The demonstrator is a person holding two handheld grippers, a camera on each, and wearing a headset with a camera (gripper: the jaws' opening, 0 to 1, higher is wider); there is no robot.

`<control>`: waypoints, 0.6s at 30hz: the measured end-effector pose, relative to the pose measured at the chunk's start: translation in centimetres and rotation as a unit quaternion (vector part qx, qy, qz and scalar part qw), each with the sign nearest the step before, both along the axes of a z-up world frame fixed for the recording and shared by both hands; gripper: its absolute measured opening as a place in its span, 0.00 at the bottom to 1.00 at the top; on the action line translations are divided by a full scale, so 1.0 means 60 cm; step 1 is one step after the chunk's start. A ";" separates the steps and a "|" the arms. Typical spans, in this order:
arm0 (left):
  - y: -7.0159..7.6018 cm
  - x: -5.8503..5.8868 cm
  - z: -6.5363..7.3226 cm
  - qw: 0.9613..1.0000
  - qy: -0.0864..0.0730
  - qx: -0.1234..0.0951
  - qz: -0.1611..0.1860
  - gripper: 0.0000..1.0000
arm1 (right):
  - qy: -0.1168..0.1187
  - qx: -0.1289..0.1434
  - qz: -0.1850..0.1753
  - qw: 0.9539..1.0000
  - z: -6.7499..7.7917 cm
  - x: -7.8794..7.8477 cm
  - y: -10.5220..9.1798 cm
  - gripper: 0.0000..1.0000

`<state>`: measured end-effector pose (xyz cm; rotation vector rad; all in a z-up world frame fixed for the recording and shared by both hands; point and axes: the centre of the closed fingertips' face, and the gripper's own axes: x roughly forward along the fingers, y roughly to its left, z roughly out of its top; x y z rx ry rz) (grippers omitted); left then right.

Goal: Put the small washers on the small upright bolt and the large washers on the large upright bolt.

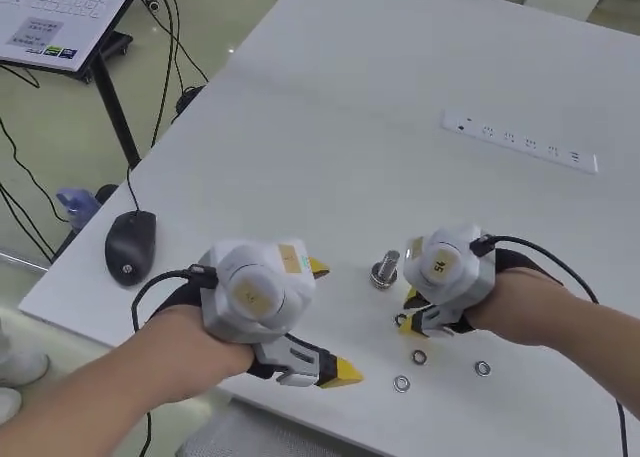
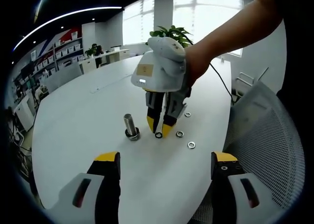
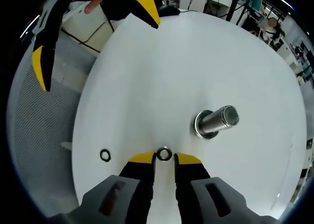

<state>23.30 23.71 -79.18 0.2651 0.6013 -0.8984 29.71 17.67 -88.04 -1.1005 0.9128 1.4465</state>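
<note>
A white counter (image 1: 350, 127) is stretching across an open office, carrying a power strip (image 1: 520, 142) well beyond both tools and a mouse (image 1: 130, 245) lying off the outer side of the left hand-held gripper (image 1: 332, 320). That hand-held gripper is hovering released, its yellow-tipped jaws standing wide apart with nothing between them, pointing across toward the other one. The right hand-held gripper (image 1: 410, 312) is pointing down at the counter with its jaws drawn close together, and a washer (image 3: 164, 154) is lying flat right between its tips; whether it is being pinched I cannot tell. The upright bolt (image 1: 385, 270) is standing on its head just ahead of those tips and off to one side. Three more washers (image 1: 419, 357) are lying flat near the right hand-held gripper, toward the counter's near edge, apart from one another.
</note>
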 end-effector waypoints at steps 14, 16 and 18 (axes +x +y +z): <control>0.003 -0.004 -0.001 1.000 0.003 0.003 0.000 0.72 | 0.002 -0.006 -0.034 0.999 0.000 0.001 0.000 0.12; 0.003 -0.005 -0.002 1.000 0.004 0.005 -0.001 0.72 | 0.003 -0.005 -0.038 0.999 0.000 0.002 0.000 0.12; 0.004 -0.006 -0.002 1.000 0.004 0.006 -0.001 0.72 | 0.005 -0.005 -0.042 0.999 0.000 0.003 0.000 0.12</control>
